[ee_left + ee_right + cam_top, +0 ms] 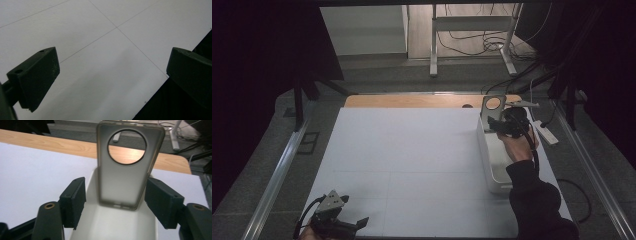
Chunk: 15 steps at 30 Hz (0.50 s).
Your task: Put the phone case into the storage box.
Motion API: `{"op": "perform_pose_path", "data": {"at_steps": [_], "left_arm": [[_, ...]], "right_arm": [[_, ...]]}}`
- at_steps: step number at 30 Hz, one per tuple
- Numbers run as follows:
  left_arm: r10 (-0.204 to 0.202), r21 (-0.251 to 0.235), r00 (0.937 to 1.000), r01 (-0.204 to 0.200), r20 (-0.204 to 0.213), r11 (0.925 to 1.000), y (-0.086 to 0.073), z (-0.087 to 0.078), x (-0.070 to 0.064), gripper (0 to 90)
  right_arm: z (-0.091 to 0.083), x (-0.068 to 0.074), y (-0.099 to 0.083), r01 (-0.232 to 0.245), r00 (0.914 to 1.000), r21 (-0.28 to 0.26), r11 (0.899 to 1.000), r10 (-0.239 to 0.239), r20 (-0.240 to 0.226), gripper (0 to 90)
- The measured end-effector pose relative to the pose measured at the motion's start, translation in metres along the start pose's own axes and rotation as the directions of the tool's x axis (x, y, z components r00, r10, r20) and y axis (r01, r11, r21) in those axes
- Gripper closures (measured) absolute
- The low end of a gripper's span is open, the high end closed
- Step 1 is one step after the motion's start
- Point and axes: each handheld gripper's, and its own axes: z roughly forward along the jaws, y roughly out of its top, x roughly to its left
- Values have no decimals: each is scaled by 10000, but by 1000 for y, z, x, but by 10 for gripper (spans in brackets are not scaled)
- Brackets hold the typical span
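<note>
A translucent grey phone case with a round camera hole stands upright at the far end of a white tray. My right gripper is open, one jaw on each side of the case's lower part. The right jaw is at the case's edge, and a gap shows on the left. My left gripper is open and holds nothing. It hovers over the white mat near its front left edge.
The mat covers a wooden table whose far edge shows. A white power strip lies right of the tray. Metal rails run down both sides, and cables and a stand's legs lie on the floor beyond.
</note>
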Motion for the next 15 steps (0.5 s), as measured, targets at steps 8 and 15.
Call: {"op": "perform_pose_path", "data": {"at_steps": [8, 15], "left_arm": [[-129, -50, 9999, 129, 6, 9999, 0, -2, 2, 0], [-132, -51, 9999, 132, 7, 9999, 0, -2, 2, 0]], "right_arm": [[-6, 3, -8, 352, 9963, 559, 9978, -307, -799, 202], [-11, 3, -16, 661, 9904, 986, 9929, -533, -1272, 92]]}}
